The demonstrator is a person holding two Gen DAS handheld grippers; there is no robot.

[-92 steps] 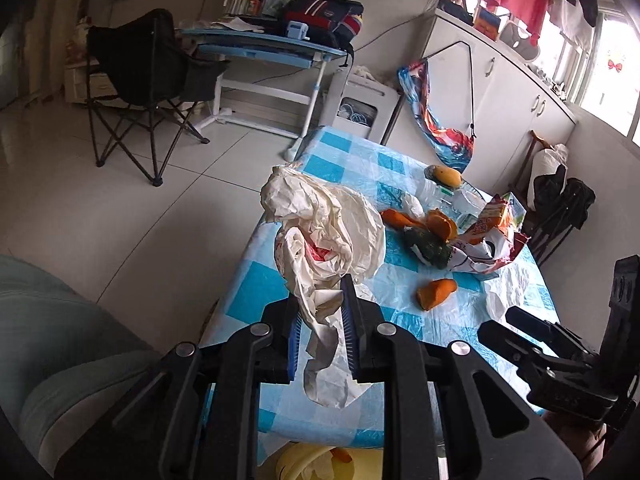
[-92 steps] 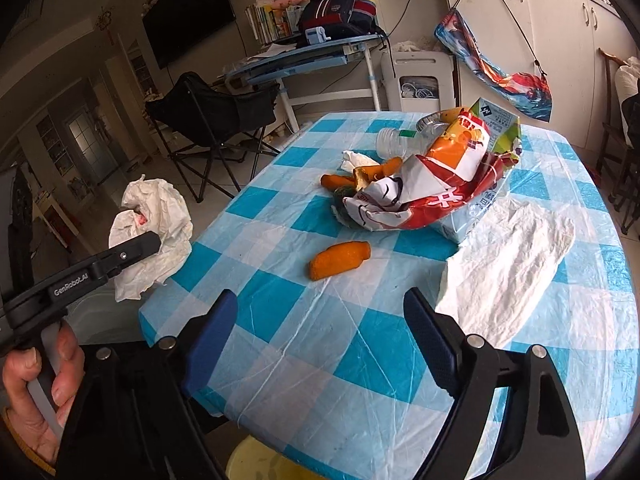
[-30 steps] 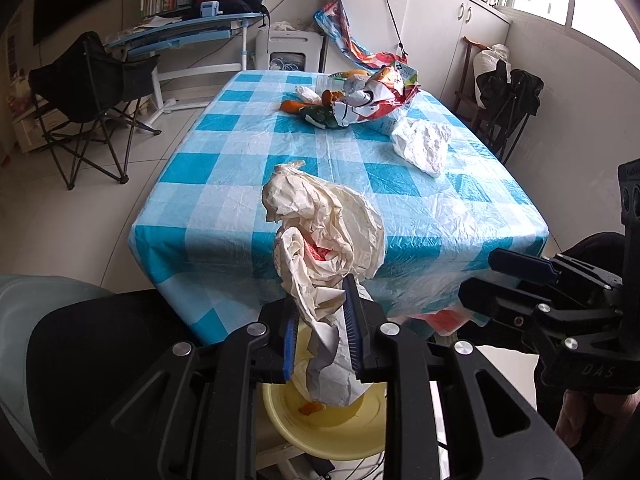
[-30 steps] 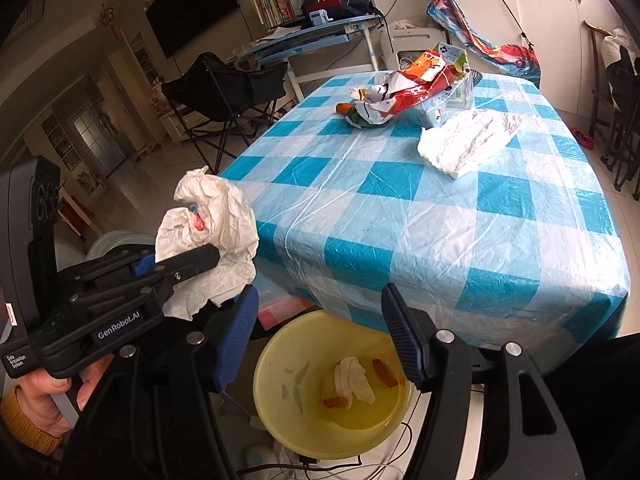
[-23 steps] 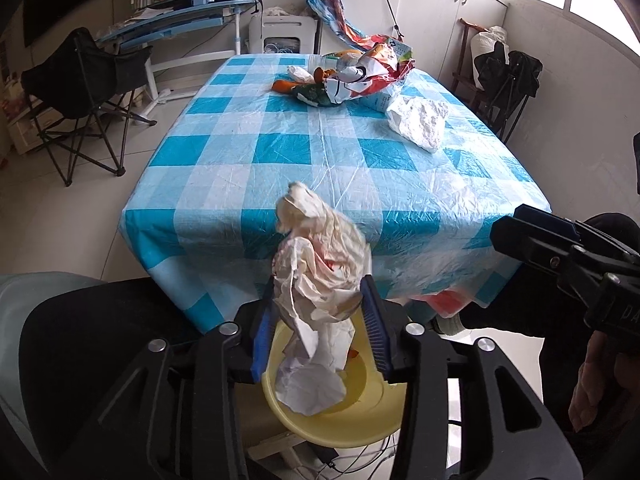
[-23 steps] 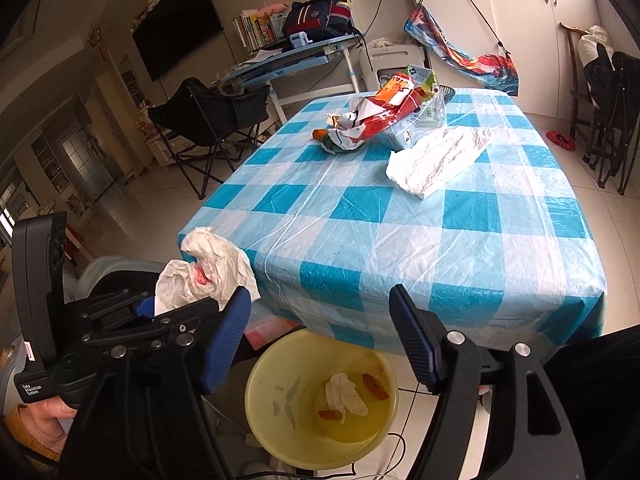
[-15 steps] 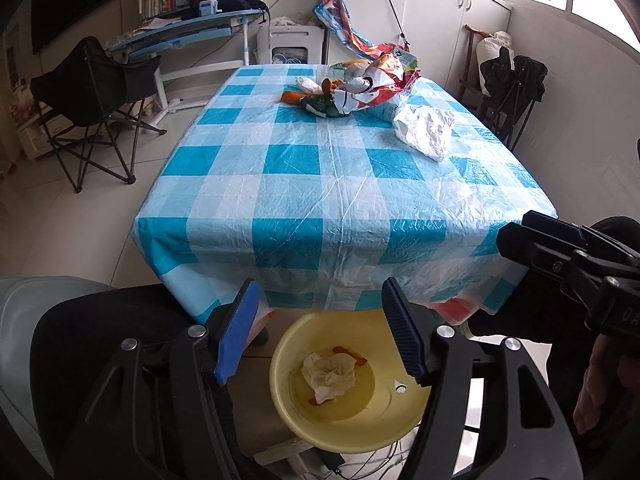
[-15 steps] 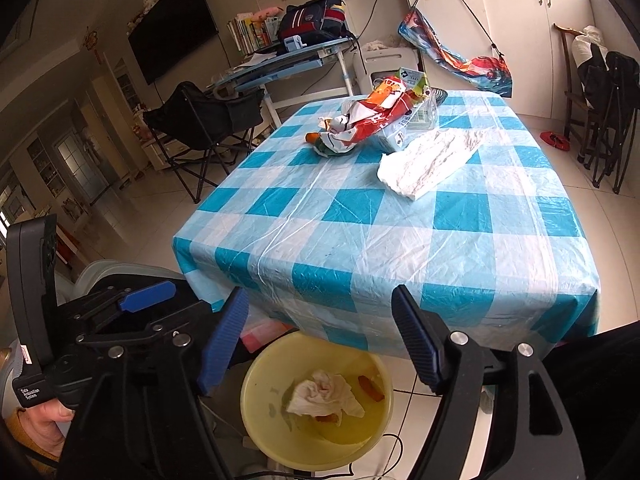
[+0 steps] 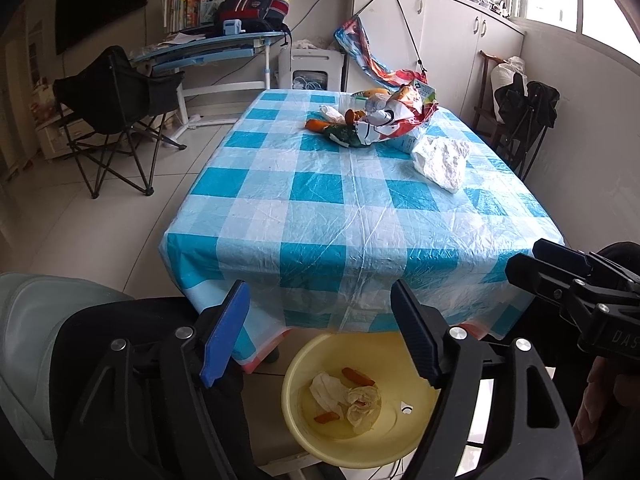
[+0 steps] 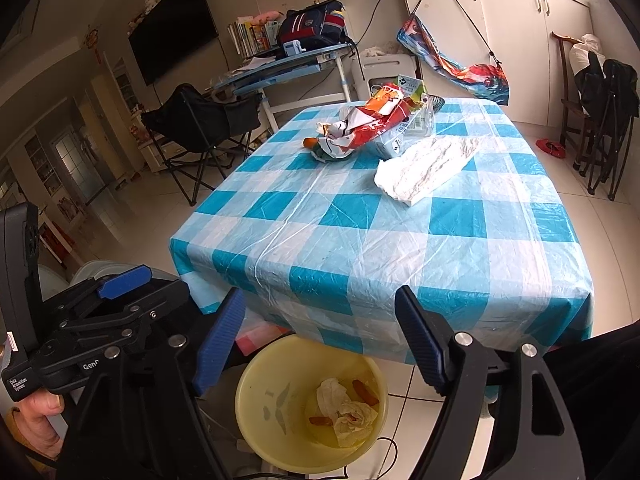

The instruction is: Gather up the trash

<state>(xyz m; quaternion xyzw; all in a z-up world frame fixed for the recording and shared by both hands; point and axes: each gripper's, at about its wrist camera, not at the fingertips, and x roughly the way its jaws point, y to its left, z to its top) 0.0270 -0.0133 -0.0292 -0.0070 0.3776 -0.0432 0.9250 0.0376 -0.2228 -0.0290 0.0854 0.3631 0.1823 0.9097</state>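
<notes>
left gripper [image 9: 320,332]: your jaws have just been opening; they stand spread with nothing between them, above the bin.
right gripper [image 10: 318,340]: also just opening, spread and empty, over the same bin.
bin [image 10: 256,400]: yellow, on the floor at the near edge of the counter [image 10: 400,240].
crumpled paper [image 10: 352,414]: lies in the bin with a white tissue and orange scraps.
trash left on the counter: snack wrappers [image 9: 384,124] at the far end, white bag [image 9: 442,162] just beside them.

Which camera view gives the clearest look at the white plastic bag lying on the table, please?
The right wrist view: the white plastic bag lies nearer and larger there, spread out full length beside the snack packets. The left wrist view shows it smaller, farther off and foreshortened.
</notes>
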